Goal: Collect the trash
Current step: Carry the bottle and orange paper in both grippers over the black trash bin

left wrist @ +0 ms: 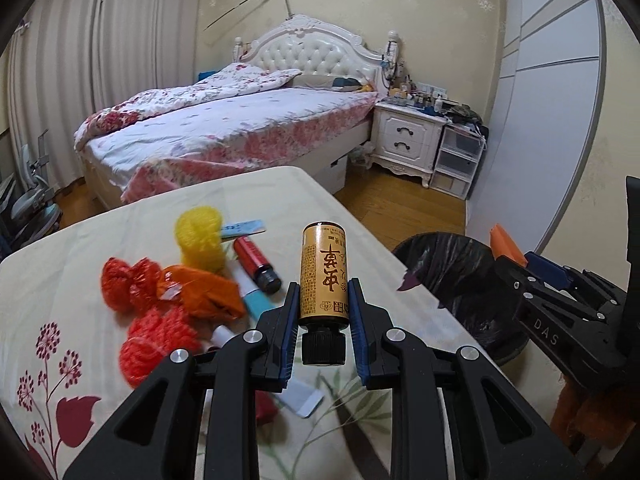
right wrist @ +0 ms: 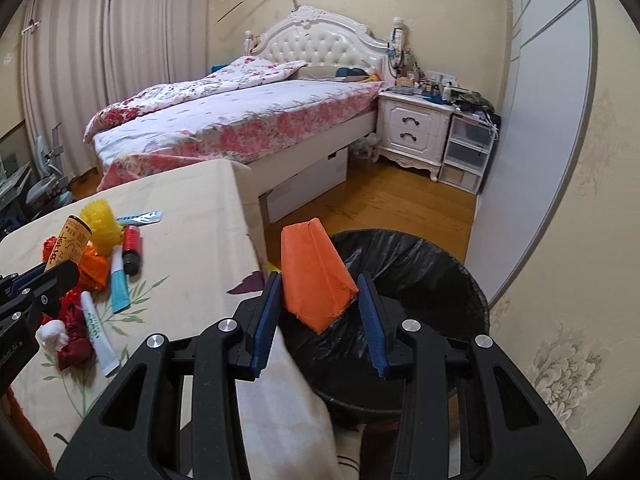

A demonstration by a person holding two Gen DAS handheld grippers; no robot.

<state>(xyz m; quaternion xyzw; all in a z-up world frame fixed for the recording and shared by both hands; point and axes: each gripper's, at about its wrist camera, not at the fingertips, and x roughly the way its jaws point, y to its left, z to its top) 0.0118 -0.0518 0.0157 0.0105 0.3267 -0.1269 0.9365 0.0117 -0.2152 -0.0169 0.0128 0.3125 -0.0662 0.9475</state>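
My left gripper (left wrist: pixel 323 300) is shut on a small yellow bottle (left wrist: pixel 323 276) with a black cap, held cap towards the camera above the table (left wrist: pixel 120 360). The same bottle (right wrist: pixel 68 248) shows at the left of the right wrist view. My right gripper (right wrist: pixel 318 300) is shut on a folded orange paper wrapper (right wrist: pixel 316 276), held over the rim of a bin lined with a black bag (right wrist: pixel 420 264). In the left wrist view the bin (left wrist: pixel 452 268) stands at the table's right side, with the right gripper (left wrist: pixel 520 268) and the wrapper (left wrist: pixel 505 245) above it.
More litter lies on the tablecloth: red mesh balls (left wrist: pixel 128 284), a yellow mesh ball (left wrist: pixel 200 240), an orange packet (left wrist: pixel 200 292), a red bottle (left wrist: pixel 256 264), tubes (right wrist: pixel 96 328). A bed (left wrist: pixel 240 128), a nightstand (left wrist: pixel 408 136) and a sliding wardrobe door (left wrist: pixel 540 120) lie beyond on the wooden floor.
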